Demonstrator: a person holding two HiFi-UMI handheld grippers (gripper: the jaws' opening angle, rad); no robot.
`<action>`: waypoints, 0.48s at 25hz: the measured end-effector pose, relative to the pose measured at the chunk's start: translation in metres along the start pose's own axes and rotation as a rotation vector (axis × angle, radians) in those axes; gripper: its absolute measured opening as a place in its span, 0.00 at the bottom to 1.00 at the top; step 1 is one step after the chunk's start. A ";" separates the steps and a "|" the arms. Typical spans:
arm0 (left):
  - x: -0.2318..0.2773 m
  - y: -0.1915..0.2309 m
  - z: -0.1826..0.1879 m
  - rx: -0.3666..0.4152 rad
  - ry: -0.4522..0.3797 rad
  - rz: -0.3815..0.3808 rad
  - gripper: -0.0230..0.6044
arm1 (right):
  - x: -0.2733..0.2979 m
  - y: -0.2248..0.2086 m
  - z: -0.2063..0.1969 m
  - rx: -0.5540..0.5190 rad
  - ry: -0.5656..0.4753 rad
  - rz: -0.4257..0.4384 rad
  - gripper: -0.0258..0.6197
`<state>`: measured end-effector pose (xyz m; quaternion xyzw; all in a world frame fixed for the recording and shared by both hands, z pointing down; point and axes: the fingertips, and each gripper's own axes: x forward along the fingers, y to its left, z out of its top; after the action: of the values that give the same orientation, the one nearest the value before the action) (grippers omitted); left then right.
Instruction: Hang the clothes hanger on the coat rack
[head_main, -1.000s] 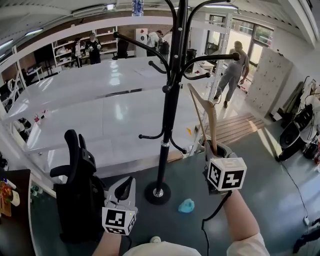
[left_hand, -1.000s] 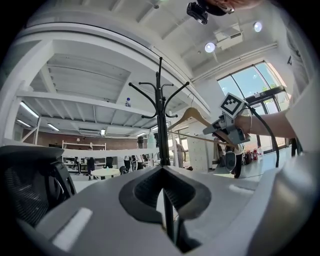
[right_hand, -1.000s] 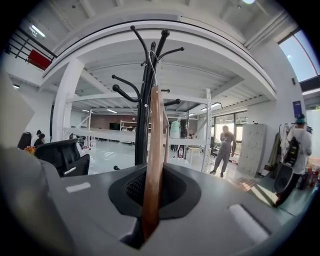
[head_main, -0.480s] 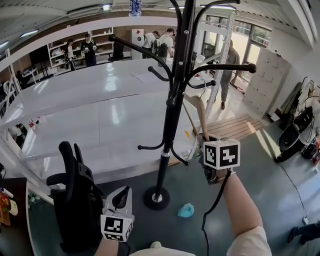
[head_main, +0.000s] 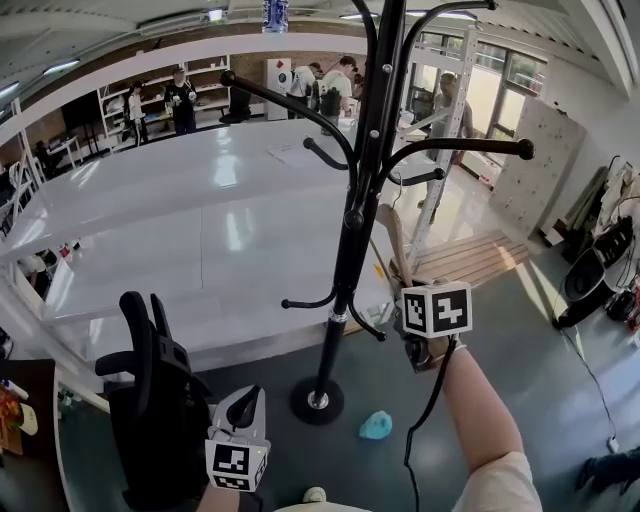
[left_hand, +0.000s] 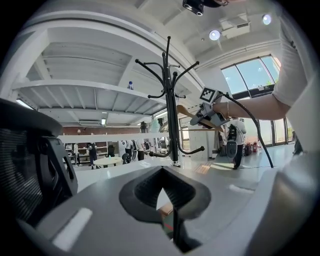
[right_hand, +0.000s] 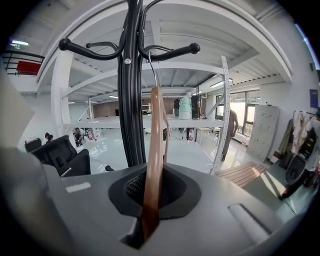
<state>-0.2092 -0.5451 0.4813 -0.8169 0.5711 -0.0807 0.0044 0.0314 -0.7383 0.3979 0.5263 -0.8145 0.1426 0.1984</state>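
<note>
The black coat rack (head_main: 350, 220) stands on the floor in front of me, its curved arms spreading out at the top. My right gripper (head_main: 408, 290) is shut on the lower end of a wooden clothes hanger (head_main: 394, 235), held upright just right of the pole. In the right gripper view the hanger (right_hand: 152, 165) rises from the jaws and its metal hook (right_hand: 153, 70) reaches up under a knobbed rack arm (right_hand: 172, 51); whether they touch I cannot tell. My left gripper (head_main: 243, 405) hangs low at the left, shut and holding nothing.
A black office chair (head_main: 150, 390) stands close by the left gripper. White tables (head_main: 200, 230) lie behind the rack. A blue object (head_main: 377, 425) lies on the floor near the rack's base (head_main: 317, 400). A wooden pallet (head_main: 480, 255) and several people are further back.
My right gripper has lifted the hanger up and nearer to the rack's pole. The left gripper has stayed low beside the chair.
</note>
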 end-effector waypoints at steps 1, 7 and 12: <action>0.002 0.000 -0.003 -0.003 0.006 -0.002 0.04 | 0.003 0.000 -0.001 0.006 0.001 0.003 0.09; 0.005 -0.005 -0.015 -0.017 0.027 -0.016 0.04 | 0.013 -0.001 -0.004 0.066 -0.029 0.015 0.09; 0.004 -0.012 -0.018 -0.043 0.022 -0.021 0.04 | 0.009 0.007 -0.003 0.112 -0.062 0.074 0.21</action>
<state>-0.1997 -0.5431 0.5002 -0.8217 0.5642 -0.0775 -0.0203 0.0216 -0.7418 0.4044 0.5102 -0.8299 0.1786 0.1378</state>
